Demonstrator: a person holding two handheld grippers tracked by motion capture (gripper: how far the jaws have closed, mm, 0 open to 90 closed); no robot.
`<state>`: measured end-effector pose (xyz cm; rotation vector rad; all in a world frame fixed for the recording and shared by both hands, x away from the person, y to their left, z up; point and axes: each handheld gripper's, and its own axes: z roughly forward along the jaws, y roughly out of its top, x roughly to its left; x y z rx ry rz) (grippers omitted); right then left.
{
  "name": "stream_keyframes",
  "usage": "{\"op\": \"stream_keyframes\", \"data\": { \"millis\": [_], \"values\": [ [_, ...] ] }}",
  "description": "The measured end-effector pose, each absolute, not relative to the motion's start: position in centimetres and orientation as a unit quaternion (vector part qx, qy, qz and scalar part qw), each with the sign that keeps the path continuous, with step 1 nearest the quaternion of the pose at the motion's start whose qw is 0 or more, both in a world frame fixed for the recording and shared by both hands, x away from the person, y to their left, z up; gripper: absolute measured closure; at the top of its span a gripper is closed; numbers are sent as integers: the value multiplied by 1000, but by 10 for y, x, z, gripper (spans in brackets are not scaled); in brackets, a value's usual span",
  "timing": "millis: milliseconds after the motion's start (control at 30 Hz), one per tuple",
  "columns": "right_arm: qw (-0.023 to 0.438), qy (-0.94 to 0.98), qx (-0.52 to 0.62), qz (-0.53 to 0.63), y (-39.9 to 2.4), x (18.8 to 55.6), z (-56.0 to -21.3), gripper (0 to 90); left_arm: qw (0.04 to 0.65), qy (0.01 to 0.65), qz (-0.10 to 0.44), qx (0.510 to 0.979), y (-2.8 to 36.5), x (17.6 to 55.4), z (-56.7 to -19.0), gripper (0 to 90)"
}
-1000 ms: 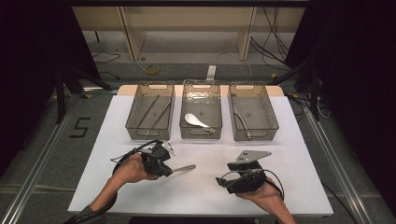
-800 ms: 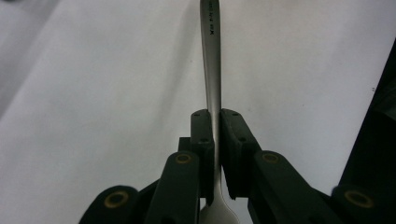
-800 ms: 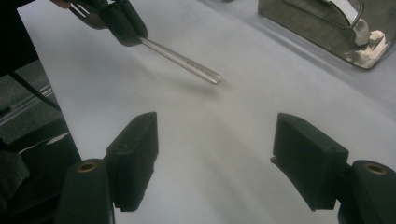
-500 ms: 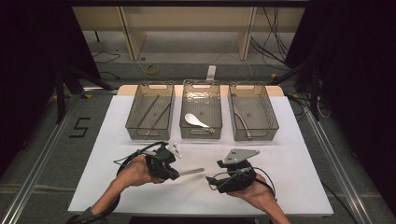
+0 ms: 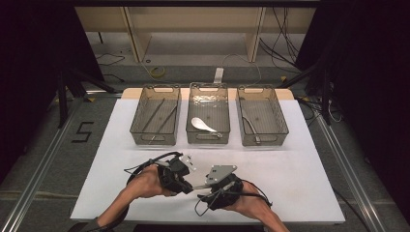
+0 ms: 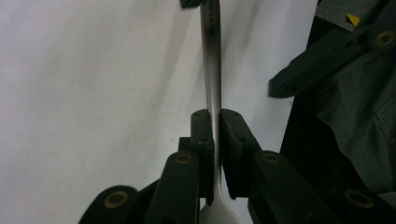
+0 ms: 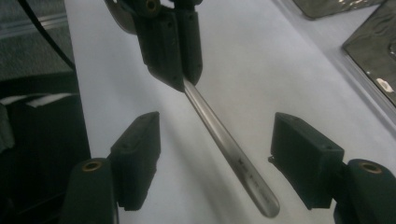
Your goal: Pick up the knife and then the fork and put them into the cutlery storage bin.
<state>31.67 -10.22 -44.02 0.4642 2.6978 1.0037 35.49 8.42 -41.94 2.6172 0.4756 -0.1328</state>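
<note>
My left gripper point(image 5: 189, 186) point(image 6: 215, 116) is shut on a metal utensil point(image 6: 211, 60) point(image 7: 229, 144), with its pads on the handle close to the wider end. The handle point(image 5: 199, 185) points out over the white table toward my right gripper point(image 5: 209, 191) point(image 7: 215, 126). That gripper is open, one jaw on each side of the handle's free end, and neither pad touches it. Its jaws have just been closing a little. The left gripper point(image 7: 184, 77) also appears at the top of the right gripper view.
Three clear bins stand in a row at the back: the left bin point(image 5: 136, 116) holds long thin sticks, the middle bin point(image 5: 208, 87) a white spoon point(image 5: 203, 124), the right bin point(image 5: 283, 121) a metal utensil point(image 5: 249, 123). A white cover point(image 5: 300, 169) spans the table.
The two hands have come together near the front edge: the left moved right with the utensil, the right moved left until its jaws flank the handle's end.
</note>
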Motion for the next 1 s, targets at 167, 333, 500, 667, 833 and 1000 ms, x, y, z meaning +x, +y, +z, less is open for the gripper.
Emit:
{"op": "stream_keyframes", "data": {
  "millis": [167,333,500,667,833,1000],
  "values": [
    [117,924,155,328,-96,314,-444,419,236,167,-53,956,82,353,-418,835],
    [131,931,135,312,-93,312,-448,519,237,165,-59,956,80,352,-418,835],
    [144,934,105,310,-92,312,-450,628,237,163,-67,955,79,350,-419,835],
    [147,940,82,298,-89,309,-452,743,236,160,-76,955,77,349,-420,834],
    [154,947,32,281,-85,305,-453,823,224,142,-90,960,75,348,-424,832],
    [152,948,-33,276,-81,305,-455,876,227,137,-90,960,74,348,-426,823]
  ]
}}
